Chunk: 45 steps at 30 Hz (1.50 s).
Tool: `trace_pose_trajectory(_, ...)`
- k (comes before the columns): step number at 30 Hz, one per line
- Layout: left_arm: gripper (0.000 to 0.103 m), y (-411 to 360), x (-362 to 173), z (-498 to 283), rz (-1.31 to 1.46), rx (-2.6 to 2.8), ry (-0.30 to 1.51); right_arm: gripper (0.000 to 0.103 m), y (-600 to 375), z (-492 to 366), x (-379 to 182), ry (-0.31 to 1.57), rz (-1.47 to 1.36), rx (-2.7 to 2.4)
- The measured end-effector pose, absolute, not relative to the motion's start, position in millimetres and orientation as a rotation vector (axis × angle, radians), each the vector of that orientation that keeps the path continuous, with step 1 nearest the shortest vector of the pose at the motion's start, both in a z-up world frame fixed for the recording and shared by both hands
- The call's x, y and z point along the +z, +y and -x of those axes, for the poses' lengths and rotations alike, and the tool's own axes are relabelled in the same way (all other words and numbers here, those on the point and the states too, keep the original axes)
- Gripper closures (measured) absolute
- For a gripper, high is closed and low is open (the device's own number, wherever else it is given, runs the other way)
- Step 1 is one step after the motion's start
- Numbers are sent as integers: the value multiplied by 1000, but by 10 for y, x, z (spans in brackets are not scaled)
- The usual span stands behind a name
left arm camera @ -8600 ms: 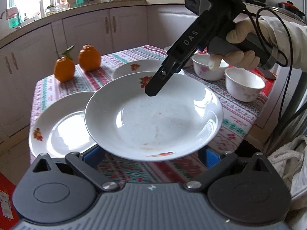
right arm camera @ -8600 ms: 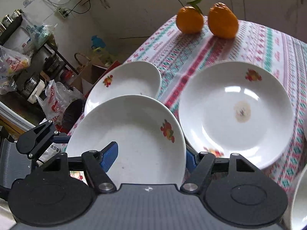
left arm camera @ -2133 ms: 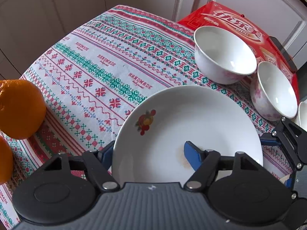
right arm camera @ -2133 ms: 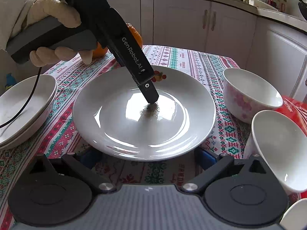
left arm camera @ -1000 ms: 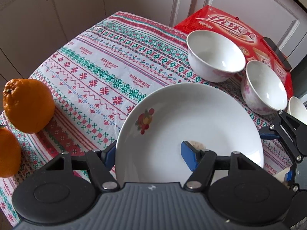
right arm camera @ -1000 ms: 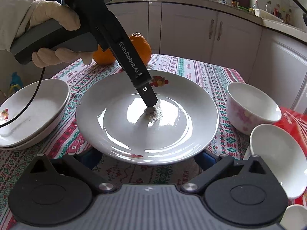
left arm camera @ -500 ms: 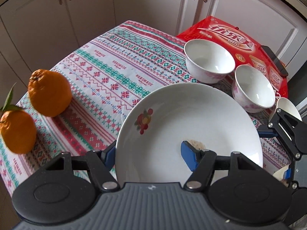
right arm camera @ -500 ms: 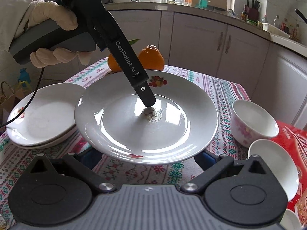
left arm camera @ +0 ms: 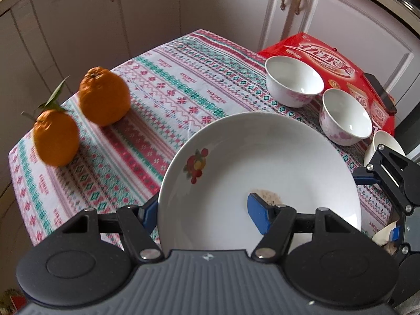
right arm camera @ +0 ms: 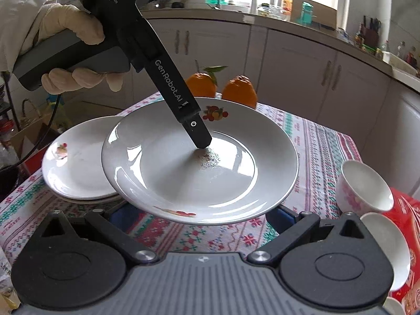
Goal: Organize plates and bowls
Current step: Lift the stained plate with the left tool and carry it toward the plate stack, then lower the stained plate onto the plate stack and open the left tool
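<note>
the left gripper [left arm camera: 204,208] has its fingers [left arm camera: 258,212] closed on the near rim of a white plate [left arm camera: 262,162], one blue pad inside the dish, the other under the rim at 9 o'clock. the plate is held clear above the patterned cloth on the counter [left arm camera: 147,131], tilted a little, its fruit decal [left arm camera: 195,165] toward 10 o'clock and a brownish smudge beside the inner pad.

from the right wrist view the same plate [right arm camera: 199,162] hangs just ahead of the right gripper [right arm camera: 194,216], whose blue pads stand wide on either side below the plate's near rim; they look spread apart with nothing pinched, though the plate hides most of them. the left tool's black arm [right arm camera: 168,84] reads "genrobot.ai", with "das" and small print, not fully legible, on its body; a gloved hand [right arm camera: 76,52] holds the grey handle.

at 9 o'clock behind the held plate sits a stack of plates [right arm camera: 76,162], partly covered by it. at 3 o'clock three white bowls with pink flowers [left arm camera: 294,84] [left arm camera: 346,116] [left arm camera: 383,147] stand close together, the third cut off by the right tool. the cloth repeats the word "handmade". a red carton [left arm camera: 328,60] with chinese lettering i can't read lies beyond the bowls, a dark phone [left arm camera: 380,93] on it. two oranges [left arm camera: 105,95] [left arm camera: 56,136] sit at 10 o'clock, touching, slightly blurred.
</note>
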<state>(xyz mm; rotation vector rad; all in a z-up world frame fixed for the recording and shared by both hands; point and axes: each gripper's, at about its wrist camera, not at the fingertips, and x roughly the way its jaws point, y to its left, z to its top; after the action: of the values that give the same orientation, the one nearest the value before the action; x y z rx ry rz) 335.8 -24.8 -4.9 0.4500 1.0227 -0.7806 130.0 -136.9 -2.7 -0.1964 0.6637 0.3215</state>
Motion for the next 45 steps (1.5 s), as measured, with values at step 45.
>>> trace_pose_trajectory(45,35,998,-344,-3129,-180,-603,1072,0,-647,-1321,-34,696,324,537)
